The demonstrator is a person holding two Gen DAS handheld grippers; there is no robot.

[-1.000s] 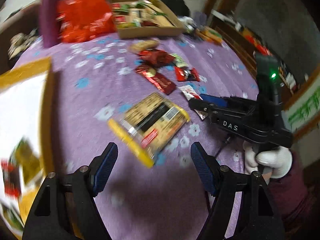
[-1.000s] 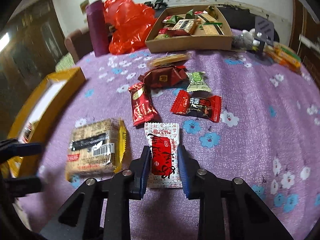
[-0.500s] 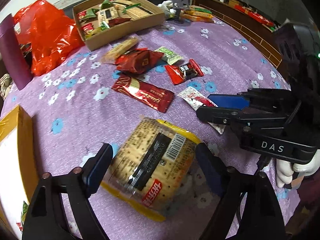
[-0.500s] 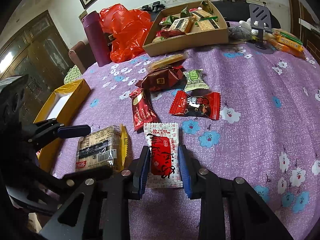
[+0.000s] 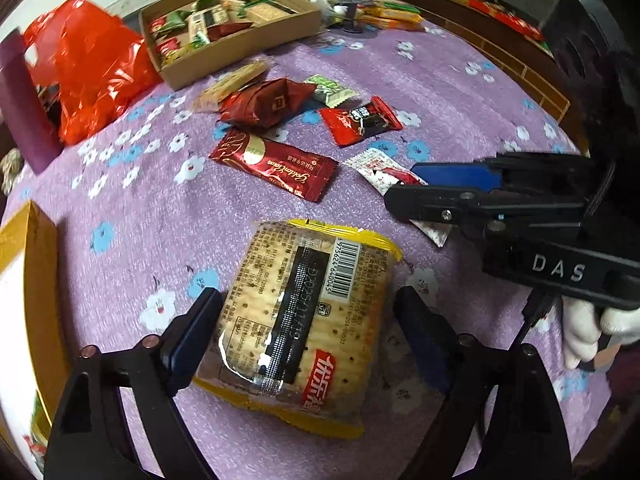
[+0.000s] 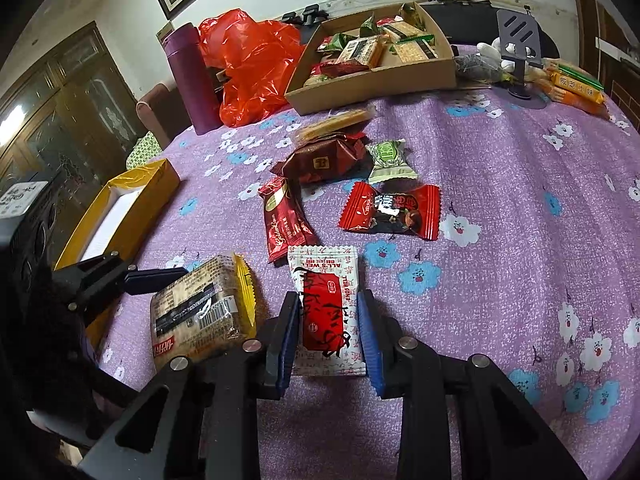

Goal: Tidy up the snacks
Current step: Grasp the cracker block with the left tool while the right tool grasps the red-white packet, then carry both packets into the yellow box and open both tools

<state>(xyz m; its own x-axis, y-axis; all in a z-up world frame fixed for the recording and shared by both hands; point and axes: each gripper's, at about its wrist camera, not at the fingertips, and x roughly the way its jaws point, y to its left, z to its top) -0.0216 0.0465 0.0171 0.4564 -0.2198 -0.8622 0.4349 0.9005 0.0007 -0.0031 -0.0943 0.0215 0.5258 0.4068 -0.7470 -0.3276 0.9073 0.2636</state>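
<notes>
My left gripper (image 5: 308,336) is open with its jaws on either side of a yellow-edged cracker pack (image 5: 304,312) lying on the purple flowered cloth; the left pad is near or at the pack's edge, the right pad stands apart. My right gripper (image 6: 330,332) has its blue pads closed against a white and red sachet (image 6: 326,312) that lies flat on the cloth. The same cracker pack (image 6: 200,312) and the left gripper (image 6: 132,280) show in the right wrist view. The right gripper (image 5: 460,188) shows in the left wrist view over the sachet (image 5: 384,172).
Loose snacks lie beyond: a dark red bar (image 6: 284,220), a red candy (image 6: 390,212), a green candy (image 6: 390,156), a maroon pack (image 6: 320,156). A cardboard tray (image 6: 372,88) of snacks stands at the back. A yellow box (image 6: 120,208), a red bag (image 6: 252,60) and a purple bottle (image 6: 188,76) are to the left.
My left gripper has swung in and come down around the cracker pack, which now lies between its jaws. My right gripper has stayed at the sachet.
</notes>
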